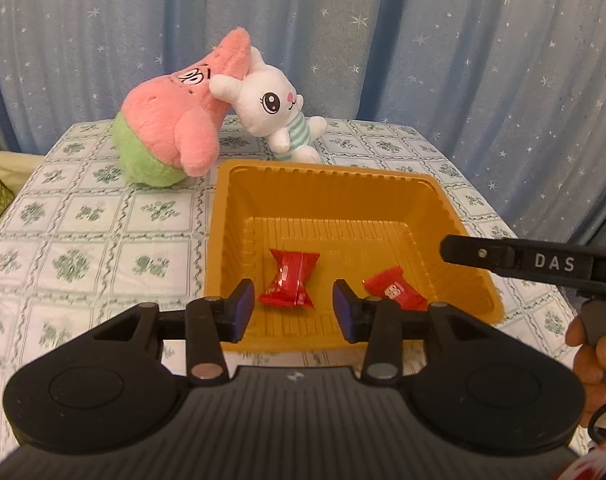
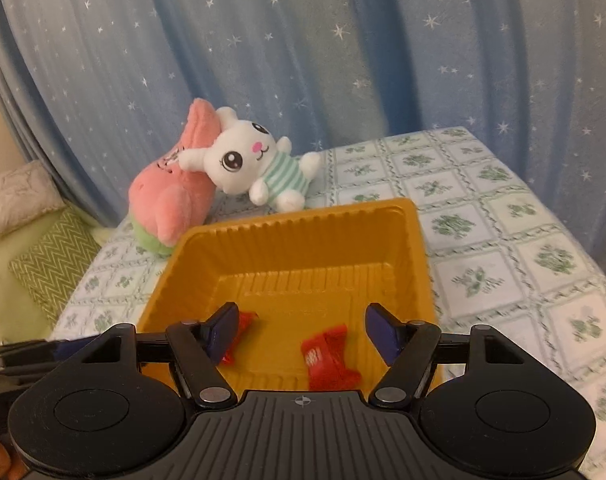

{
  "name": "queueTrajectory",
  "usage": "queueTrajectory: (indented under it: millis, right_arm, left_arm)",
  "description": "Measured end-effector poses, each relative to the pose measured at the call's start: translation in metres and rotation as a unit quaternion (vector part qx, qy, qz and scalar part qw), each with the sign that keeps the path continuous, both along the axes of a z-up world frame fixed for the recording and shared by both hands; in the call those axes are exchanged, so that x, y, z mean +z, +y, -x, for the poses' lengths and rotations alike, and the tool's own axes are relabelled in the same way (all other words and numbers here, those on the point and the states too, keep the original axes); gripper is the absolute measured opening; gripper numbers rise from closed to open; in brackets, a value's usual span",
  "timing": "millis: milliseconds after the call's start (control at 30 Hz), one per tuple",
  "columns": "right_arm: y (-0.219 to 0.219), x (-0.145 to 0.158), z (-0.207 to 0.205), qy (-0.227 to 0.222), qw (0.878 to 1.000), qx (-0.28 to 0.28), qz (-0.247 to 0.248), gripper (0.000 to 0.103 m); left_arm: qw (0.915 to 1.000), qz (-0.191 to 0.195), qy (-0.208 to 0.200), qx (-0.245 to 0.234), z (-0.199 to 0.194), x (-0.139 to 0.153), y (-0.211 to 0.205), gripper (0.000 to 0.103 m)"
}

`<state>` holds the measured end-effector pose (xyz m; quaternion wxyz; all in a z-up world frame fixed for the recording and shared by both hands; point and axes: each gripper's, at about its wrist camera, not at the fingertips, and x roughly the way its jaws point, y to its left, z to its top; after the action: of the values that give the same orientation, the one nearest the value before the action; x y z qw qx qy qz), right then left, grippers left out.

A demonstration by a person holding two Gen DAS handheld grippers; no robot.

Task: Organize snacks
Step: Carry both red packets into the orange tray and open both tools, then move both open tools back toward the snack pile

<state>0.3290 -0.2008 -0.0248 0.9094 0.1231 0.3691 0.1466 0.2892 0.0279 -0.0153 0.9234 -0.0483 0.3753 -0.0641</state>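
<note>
Left tongs point(image 1: 295, 304) hang released over the near edge of an orange tray point(image 1: 455, 200), blue pads point(image 1: 245, 300) parted with nothing between them; directly beyond the gap lies a red wrapped candy point(image 1: 291, 280) on the tray floor. Right tongs point(image 2: 301, 330), seen from their own camera, are likewise released and empty, jaws spread wide above a second red candy point(image 2: 327, 356), which rests near the tray's near right corner. Both sweets sit apart from each other inside the tray, neither touched by a pad. The wrappers look light, crinkly and probably slick, with soft flared ends, so the firmer middle of each piece appears the safer place to pinch; a grip on a twisted end could slip. The tray stands on a tabletop covered by a green floral cloth point(image 1: 83, 216). At the far left, a pink plush star point(image 1: 175, 120) and a white plush rabbit point(image 1: 271, 112) lean together before a blue starred curtain point(image 1: 423, 40).
</note>
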Motion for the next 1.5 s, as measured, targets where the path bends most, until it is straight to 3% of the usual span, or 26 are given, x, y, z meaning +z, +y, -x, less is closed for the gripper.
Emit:
queueTrajectory:
  millis: [533,867,1267,1500]
  right_arm:
    - [-0.021,0.052,0.146,-0.008,0.999,-0.039,0.017,0.070]
    - [-0.021,0.059,0.234,-0.013,0.998,-0.033,0.043,0.070]
    - [-0.015,0.054,0.288,0.000,0.997,-0.012,0.070,0.070]
    - [-0.014,0.041,0.308,0.017,0.998,-0.001,0.068,0.070]
  left_arm:
    - [0.9994,0.012,-0.007,0.032,0.134,0.040,-0.010,0.061]
    - [0.9987,0.018,-0.002,0.047,0.216,0.047,-0.016,0.068]
    - [0.9985,0.015,-0.003,0.053,0.276,0.044,-0.014,0.079]
    - [0.9982,0.000,0.006,0.059,0.295,0.037,-0.009,0.079]
